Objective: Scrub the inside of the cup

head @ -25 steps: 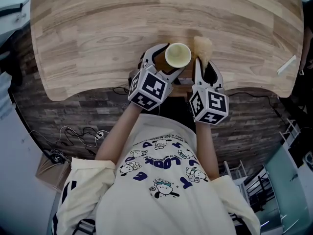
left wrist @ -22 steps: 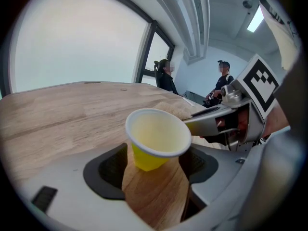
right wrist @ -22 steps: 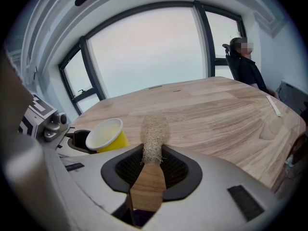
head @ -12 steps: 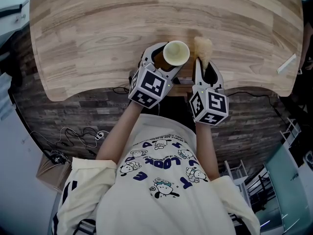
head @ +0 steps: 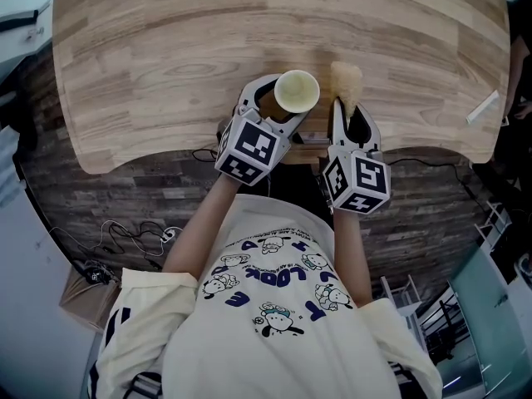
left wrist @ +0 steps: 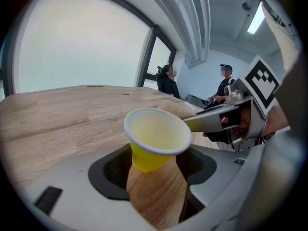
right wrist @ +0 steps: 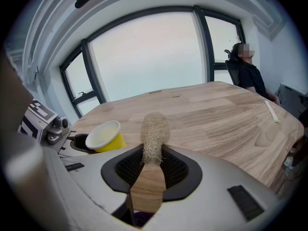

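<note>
A yellow paper cup (head: 297, 91) with a white inside sits tilted between the jaws of my left gripper (head: 278, 98), just above the table's near edge. Those jaws have just been closing and now hold the cup's lower body (left wrist: 147, 160). My right gripper (head: 349, 115) is shut on the flat wooden handle (right wrist: 147, 186) of a loofah brush. The fibrous brush head (head: 347, 80) stands up just right of the cup, outside it. In the right gripper view the cup (right wrist: 105, 136) lies to the left of the brush head (right wrist: 154, 131).
The wooden table (head: 166, 56) stretches away from both grippers. A white strip (head: 484, 108) lies near its right edge. Two people (left wrist: 168, 81) are beyond the far end. Cables (head: 133, 231) lie on the floor below the table's front edge.
The cup has shifted slightly left and tipped a little in the left gripper. The right gripper and the brush have stayed where they were.
</note>
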Action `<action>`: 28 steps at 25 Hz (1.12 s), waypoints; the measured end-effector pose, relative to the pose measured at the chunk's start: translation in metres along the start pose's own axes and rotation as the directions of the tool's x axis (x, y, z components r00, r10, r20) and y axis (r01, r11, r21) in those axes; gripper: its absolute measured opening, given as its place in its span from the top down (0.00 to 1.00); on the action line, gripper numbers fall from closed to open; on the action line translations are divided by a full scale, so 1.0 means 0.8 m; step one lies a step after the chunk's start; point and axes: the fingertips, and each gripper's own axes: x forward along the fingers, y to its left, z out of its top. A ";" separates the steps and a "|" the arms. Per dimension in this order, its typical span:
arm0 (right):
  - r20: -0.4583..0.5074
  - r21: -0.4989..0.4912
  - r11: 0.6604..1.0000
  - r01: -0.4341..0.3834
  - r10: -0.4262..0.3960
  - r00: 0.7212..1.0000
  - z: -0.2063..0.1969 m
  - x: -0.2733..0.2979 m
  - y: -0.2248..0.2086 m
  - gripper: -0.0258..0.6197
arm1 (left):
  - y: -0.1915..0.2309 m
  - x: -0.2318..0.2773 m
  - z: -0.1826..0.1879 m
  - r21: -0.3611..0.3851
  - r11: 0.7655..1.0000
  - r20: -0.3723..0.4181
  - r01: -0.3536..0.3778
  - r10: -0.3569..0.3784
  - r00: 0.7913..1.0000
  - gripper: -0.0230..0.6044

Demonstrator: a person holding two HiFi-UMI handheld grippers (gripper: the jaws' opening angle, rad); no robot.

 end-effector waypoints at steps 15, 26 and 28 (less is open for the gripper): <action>0.082 -0.110 0.976 -0.189 0.198 0.977 0.068 -0.037 0.067 0.81 | 0.018 -0.030 0.021 0.031 0.999 0.036 -0.044 0.043 0.998 0.49; 0.037 -0.308 0.886 -0.348 0.376 0.926 0.111 -0.080 0.133 0.82 | 0.029 -0.061 0.056 0.113 0.988 0.055 -0.104 0.099 0.994 0.49; 0.027 -0.338 0.872 -0.354 0.384 0.923 0.113 -0.084 0.135 0.82 | 0.027 -0.066 0.062 0.126 0.986 0.060 -0.110 0.103 0.993 0.49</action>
